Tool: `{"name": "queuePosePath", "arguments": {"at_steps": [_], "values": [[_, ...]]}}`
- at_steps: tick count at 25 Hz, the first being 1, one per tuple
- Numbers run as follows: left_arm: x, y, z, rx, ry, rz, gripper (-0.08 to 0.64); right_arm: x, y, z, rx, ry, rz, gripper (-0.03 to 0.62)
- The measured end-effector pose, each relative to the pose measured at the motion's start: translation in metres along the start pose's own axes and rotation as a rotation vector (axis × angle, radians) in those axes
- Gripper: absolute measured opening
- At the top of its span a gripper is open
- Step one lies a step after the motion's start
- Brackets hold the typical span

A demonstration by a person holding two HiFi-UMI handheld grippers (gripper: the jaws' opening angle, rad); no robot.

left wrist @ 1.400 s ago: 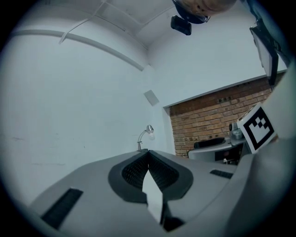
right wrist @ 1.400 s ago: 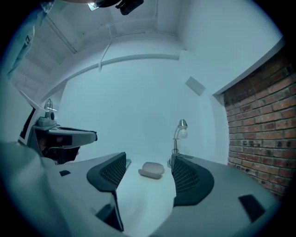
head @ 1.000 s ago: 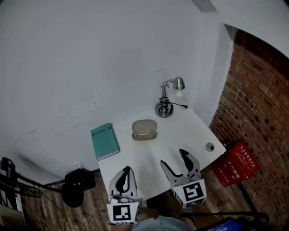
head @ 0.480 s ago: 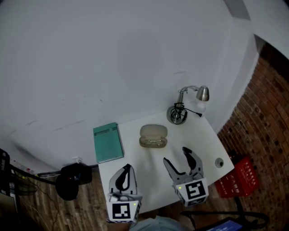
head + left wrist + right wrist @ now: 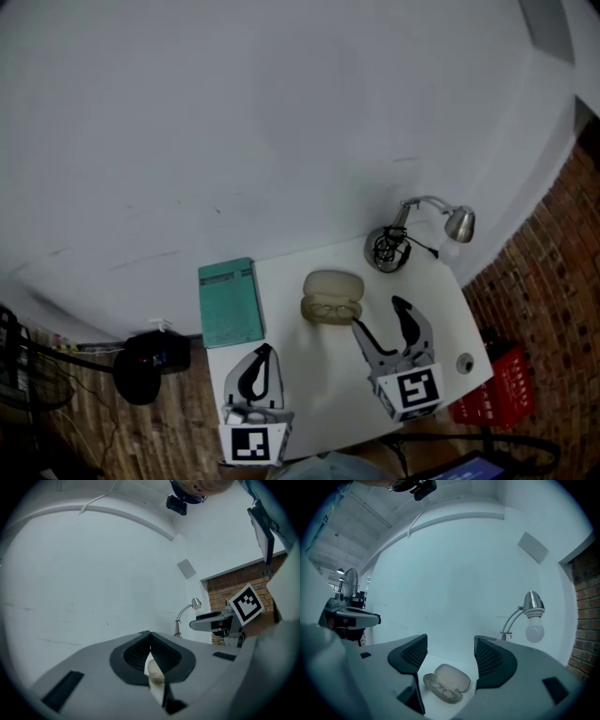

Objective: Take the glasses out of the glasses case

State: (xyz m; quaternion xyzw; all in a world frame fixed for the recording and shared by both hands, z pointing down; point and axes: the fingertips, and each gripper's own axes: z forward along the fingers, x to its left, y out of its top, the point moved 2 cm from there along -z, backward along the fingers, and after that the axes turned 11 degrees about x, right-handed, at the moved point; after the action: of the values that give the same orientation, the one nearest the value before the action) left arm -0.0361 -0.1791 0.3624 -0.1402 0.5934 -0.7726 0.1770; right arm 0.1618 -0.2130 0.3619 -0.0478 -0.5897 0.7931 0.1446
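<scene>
The beige glasses case [image 5: 331, 294] lies open in the middle of the white table [image 5: 291, 375], with the glasses [image 5: 330, 309] in its near half. My right gripper [image 5: 380, 314] is open, just right of the case and a little nearer than it. In the right gripper view the case [image 5: 449, 679] and the glasses [image 5: 437, 689] sit low between the spread jaws of the right gripper [image 5: 450, 641]. My left gripper [image 5: 262, 351] is shut on nothing at the front left. In its own view the left gripper [image 5: 150, 633] shows the case [image 5: 154, 667] through a thin slit.
A teal book [image 5: 231, 302] lies left of the case. A chrome desk lamp [image 5: 412, 234] stands at the back right corner. A small round fitting [image 5: 464, 363] sits near the right edge. On the floor are a red crate [image 5: 492, 394] and a black object [image 5: 141, 366].
My right gripper has moved forward, closer to the case, still open. The head view has shifted, so the table sits further right. The left gripper has stayed shut in place.
</scene>
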Motion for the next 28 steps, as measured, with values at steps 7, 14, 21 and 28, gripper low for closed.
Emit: {"name": "queuePosePath", "arguments": {"at_steps": [7, 14, 21, 28], "values": [[0.009, -0.005, 0.015, 0.015, 0.086, -0.034, 0.006, -0.011, -0.001, 0.034, 0.011, 0.069, -0.027, 0.325], [0.007, -0.014, 0.025, 0.049, 0.13, -0.057, 0.006, -0.019, -0.016, 0.057, 0.064, 0.121, -0.043, 0.324], [0.019, -0.018, 0.036, 0.076, 0.172, -0.057, 0.006, -0.016, -0.032, 0.081, 0.106, 0.173, -0.018, 0.322], [0.027, -0.041, 0.05, 0.149, 0.187, -0.082, 0.006, -0.015, -0.062, 0.103, 0.178, 0.214, -0.028, 0.32]]}}
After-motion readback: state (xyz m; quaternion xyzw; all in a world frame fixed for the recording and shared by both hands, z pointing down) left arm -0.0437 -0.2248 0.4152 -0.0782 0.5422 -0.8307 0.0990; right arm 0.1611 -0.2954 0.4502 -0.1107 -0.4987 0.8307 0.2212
